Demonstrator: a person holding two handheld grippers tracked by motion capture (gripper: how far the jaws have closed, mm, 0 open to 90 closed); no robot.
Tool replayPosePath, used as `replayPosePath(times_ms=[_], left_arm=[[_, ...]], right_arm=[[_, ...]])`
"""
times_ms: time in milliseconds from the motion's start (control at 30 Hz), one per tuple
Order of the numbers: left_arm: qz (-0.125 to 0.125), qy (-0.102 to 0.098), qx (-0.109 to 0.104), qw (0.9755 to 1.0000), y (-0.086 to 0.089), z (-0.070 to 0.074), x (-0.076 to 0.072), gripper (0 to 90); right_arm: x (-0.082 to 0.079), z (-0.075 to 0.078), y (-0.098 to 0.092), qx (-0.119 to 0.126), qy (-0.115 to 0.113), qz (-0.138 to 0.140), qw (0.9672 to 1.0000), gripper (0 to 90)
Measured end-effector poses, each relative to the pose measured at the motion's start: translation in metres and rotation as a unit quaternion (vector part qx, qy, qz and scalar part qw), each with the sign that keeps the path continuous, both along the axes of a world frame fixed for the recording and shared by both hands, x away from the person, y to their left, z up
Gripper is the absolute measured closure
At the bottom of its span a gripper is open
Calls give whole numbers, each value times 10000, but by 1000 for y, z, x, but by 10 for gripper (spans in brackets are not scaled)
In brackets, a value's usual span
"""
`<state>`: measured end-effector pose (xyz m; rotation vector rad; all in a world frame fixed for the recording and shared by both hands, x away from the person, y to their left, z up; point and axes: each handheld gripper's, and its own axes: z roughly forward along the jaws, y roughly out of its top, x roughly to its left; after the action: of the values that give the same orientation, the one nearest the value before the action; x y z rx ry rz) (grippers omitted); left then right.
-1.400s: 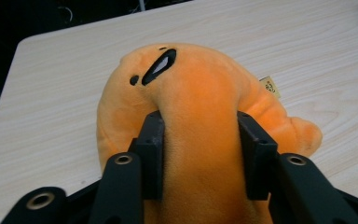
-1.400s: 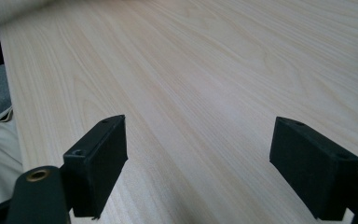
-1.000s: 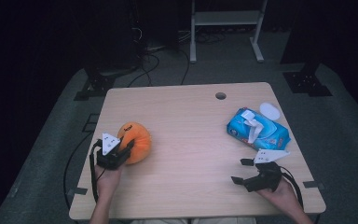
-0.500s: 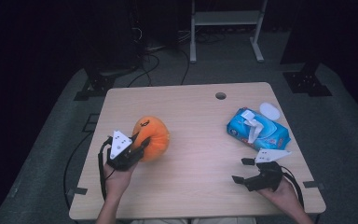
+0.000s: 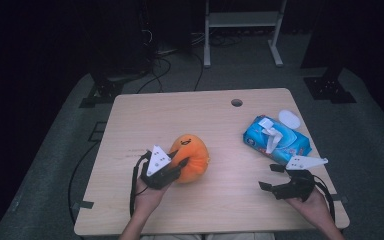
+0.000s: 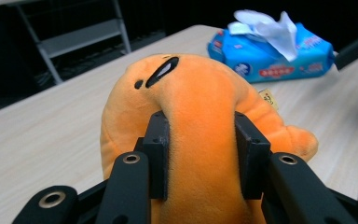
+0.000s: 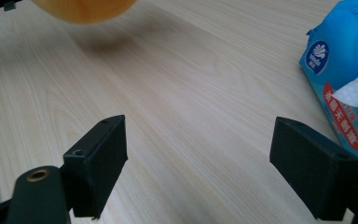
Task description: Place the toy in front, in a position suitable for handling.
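Soft orange plush toy (image 5: 191, 156), rounded and fuzzy, with small black stitched marks on top, pinched between the jaws of the left gripper (image 5: 176, 167). Pile bulging out around both flat black pads (image 6: 160, 154), squeezed into a ridge between them. Toy sitting left of the pack of wipes (image 5: 276, 140), well apart from it, over the pale wood-grain table (image 5: 130, 125). Faint shadow beneath the toy in the right gripper view; contact with the table hard to judge.

Pack of wipes: glossy blue plastic, pillow-shaped, printed label on the side, a crumpled white sheet (image 5: 270, 134) sticking up from the top. Small white oval lid (image 5: 290, 118) lying just beyond the pack.

Right gripper (image 5: 276, 184) near the pack, on the person's side of it, jaws spread wide with bare tabletop between the blocky black pads (image 7: 100, 158).
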<state>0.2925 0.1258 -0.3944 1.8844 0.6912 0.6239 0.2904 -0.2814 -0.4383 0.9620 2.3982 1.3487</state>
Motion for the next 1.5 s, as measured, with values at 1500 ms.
replayPosePath(times_ms=[1500], left_arm=[[-831, 563, 104, 9949, -35, -39, -6, 315]], right_arm=[[73, 27, -30, -255, -822, -1308, 9877, 283]])
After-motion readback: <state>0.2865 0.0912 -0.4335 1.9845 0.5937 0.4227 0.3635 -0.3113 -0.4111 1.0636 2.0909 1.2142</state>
